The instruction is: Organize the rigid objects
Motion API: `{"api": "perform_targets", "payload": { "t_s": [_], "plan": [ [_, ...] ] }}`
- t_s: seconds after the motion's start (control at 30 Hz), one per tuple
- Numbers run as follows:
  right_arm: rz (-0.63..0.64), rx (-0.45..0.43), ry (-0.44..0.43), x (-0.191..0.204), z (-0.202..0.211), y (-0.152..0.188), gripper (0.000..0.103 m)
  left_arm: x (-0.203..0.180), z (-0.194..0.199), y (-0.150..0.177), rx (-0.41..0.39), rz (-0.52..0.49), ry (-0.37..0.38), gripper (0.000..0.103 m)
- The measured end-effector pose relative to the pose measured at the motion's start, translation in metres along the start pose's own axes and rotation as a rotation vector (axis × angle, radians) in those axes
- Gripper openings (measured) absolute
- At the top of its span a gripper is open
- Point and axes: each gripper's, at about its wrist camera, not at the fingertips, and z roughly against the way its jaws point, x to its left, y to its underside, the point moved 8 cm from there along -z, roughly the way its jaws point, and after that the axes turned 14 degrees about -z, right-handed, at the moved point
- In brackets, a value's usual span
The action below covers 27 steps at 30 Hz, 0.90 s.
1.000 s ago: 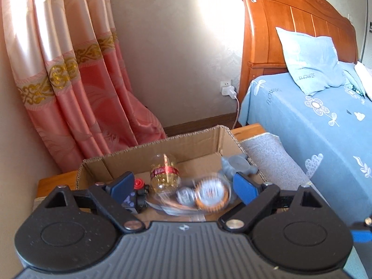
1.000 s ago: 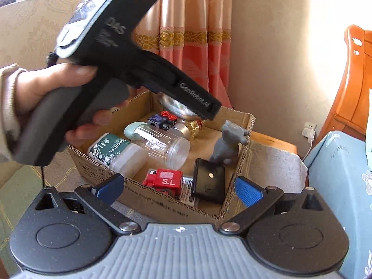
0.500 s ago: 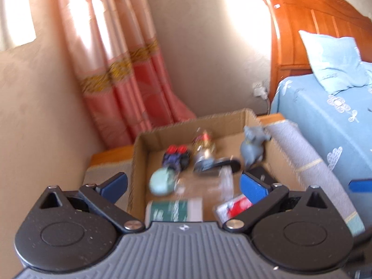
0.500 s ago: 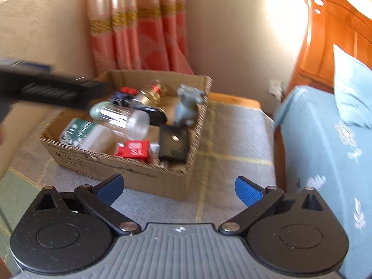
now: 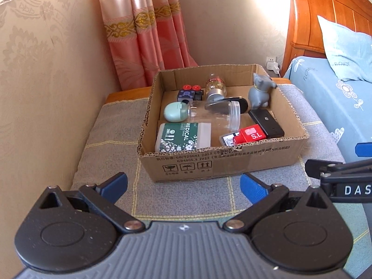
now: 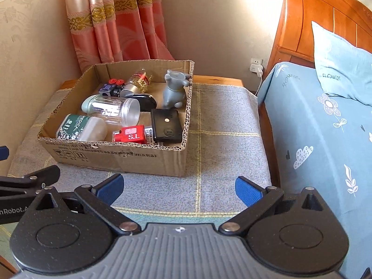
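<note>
Left wrist view: left gripper [image 5: 183, 186] spread wide, nothing held, hovering over grey checked mat [image 5: 111, 134] short of cardboard box [image 5: 220, 162]. Box held medical tub [image 5: 183, 137], clear jar [image 5: 216, 116], red S.L item [image 5: 252, 134], grey figurine [image 5: 260, 90]. Pink curtain [image 5: 144, 30] behind, bed [image 5: 337, 88] to the right

Right wrist view: right gripper [image 6: 179, 188] also spread, empty, w/ box [image 6: 121, 155] ahead-left on mat [image 6: 223, 125]; wall socket [image 6: 255, 66] by wooden headboard [image 6: 309, 21]

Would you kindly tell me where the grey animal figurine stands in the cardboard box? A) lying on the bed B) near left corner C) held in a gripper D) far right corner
D: the grey figurine stands upright against the box's far right corner.
</note>
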Motion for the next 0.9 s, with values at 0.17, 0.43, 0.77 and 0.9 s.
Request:
{"api": "perform_targets", "payload": {
  "t_s": [0.17,0.43,0.77,0.9],
  "plan": [
    [0.017,-0.010,0.004,0.007,0.006,0.002,0.103,0.006,0.004,0.001,-0.004,0.019,-0.021,0.102],
    [0.019,-0.012,-0.001,0.011,0.009,0.003,0.103,0.010,0.007,0.003,-0.008,0.034,-0.031,0.102],
    [0.013,-0.016,-0.001,0.010,0.012,0.005,0.103,0.008,0.012,0.005,-0.009,0.029,-0.037,0.102],
    [0.010,-0.022,-0.006,0.009,0.014,0.005,0.103,0.009,0.015,0.005,-0.012,0.031,-0.049,0.102]
  ]
}}
